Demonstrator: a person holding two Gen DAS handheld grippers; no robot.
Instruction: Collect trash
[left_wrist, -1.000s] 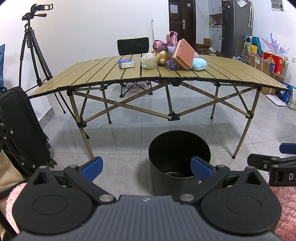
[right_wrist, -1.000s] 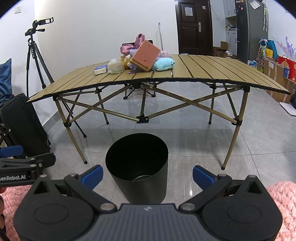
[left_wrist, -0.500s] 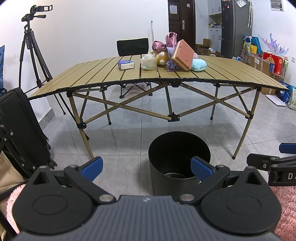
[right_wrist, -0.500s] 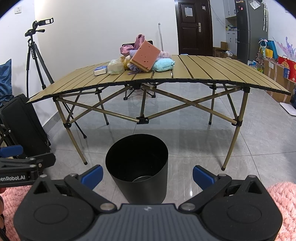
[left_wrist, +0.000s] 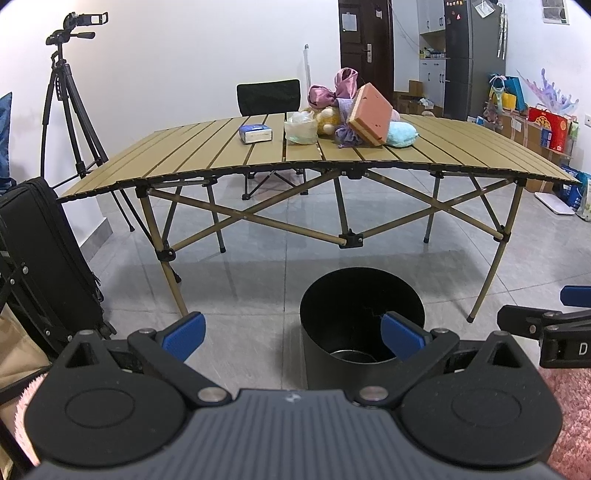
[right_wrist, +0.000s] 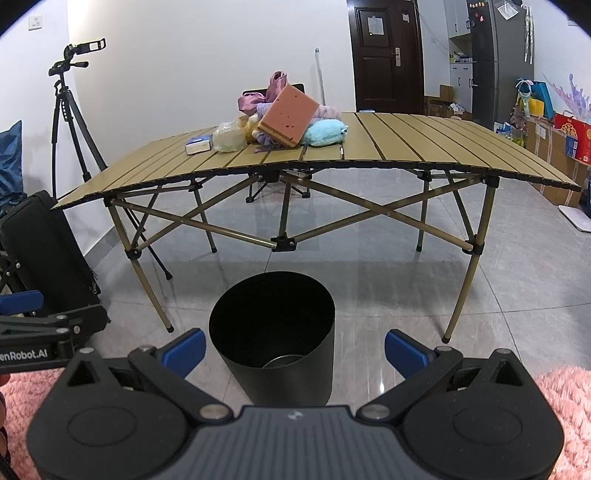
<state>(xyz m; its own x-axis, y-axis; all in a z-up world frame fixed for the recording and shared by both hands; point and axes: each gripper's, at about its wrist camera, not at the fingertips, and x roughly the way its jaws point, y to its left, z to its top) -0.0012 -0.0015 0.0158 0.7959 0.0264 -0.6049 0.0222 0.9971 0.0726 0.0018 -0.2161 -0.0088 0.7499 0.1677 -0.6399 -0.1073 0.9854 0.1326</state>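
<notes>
Step in hand: nothing is picked up yet. Both tools hang low over the floor, well short of the surface (left_wrist: 369, 147), so I judge this the approach before the first pick.
Left gripper (left_wrist: 293, 336): jaws spread wide, nothing between them; seen through the gap are bare floor and the near rim of the bin.
Right gripper (right_wrist: 295, 350): jaws likewise wide and empty, with the bin framed between the blue pads.
Bin (right_wrist: 273, 332): a black round can standing on the tiled floor in front of the surface, open-topped, with something pale and round at its bottom that I cannot make out.
Trash, where it is: up on the far half of the surface, in a heap. A crumpled clear plastic bag (left_wrist: 301, 129) sits beside a small blue-and-white pack (left_wrist: 255, 133); just right of these lie a pink sponge block (left_wrist: 373, 110), a pale blue plush (left_wrist: 400, 134) and purple cloth (left_wrist: 332, 88).
Next move, as I judge it: lift one tool up and forward to the heap, likely the bag or the pack, since both stand clear at the near-left edge of the pile; the sponge leans on its neighbours and may shift them.
Writing: on the left tool's side, seen from the right camera, "enRobot.AI", its start cut off. From the left camera only a "D" shows on the other tool. The pack's print is too small to read.
</notes>
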